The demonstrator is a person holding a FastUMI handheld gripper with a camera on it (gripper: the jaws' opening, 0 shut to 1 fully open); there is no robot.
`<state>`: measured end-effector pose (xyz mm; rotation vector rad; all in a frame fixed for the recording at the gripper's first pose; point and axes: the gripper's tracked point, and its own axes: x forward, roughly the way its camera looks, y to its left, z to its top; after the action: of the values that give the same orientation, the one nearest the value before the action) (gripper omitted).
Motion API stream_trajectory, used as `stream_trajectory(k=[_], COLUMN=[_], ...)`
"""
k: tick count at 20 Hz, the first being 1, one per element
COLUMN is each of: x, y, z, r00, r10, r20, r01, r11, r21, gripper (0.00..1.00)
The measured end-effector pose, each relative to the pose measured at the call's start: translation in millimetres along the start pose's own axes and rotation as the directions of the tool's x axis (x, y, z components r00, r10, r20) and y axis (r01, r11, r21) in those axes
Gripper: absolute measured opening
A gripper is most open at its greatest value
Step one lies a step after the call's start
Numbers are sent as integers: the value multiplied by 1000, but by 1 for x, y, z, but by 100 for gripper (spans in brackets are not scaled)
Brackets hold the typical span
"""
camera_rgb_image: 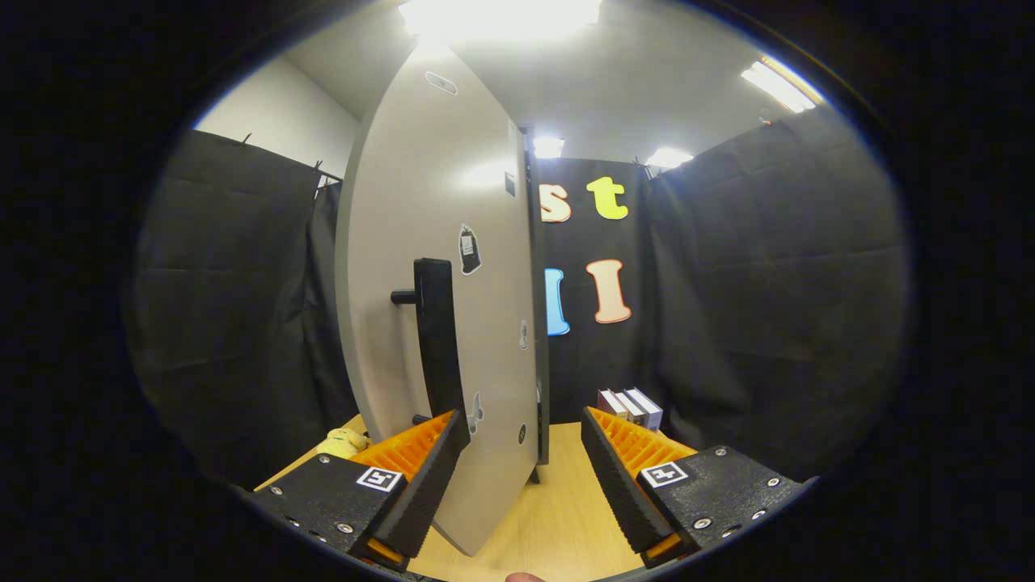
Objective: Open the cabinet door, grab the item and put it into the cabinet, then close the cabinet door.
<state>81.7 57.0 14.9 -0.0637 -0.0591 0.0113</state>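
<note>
The grey cabinet door (420,202) stands swung out towards me, and its lower part lies between my fingers. Its black bar handle (437,331) runs upright on the door face, with its lower end right at my left fingertip (449,432). My gripper (524,420) is open, its jaws wide apart and pressing on nothing. The dark edge of the cabinet body (540,339) shows just behind the door. A yellow soft toy (344,442) lies on the wooden table (558,517), to the left beyond my left finger and partly hidden by it.
A few upright books or boxes (632,406) stand on the table beyond my right finger, against the black cloth wall. Black cloth walls close in on the left and the right. Several small stickers dot the door face.
</note>
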Motion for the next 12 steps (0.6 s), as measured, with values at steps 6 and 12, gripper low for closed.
stream_trajectory(k=[6,12], x=[21,30], y=[94,132], z=[-14,-24], r00=[995,995], r10=[97,97], r20=[-15,-27], r01=[-97,-97], r11=[995,995], r21=[-5,-8], gripper=[92,92])
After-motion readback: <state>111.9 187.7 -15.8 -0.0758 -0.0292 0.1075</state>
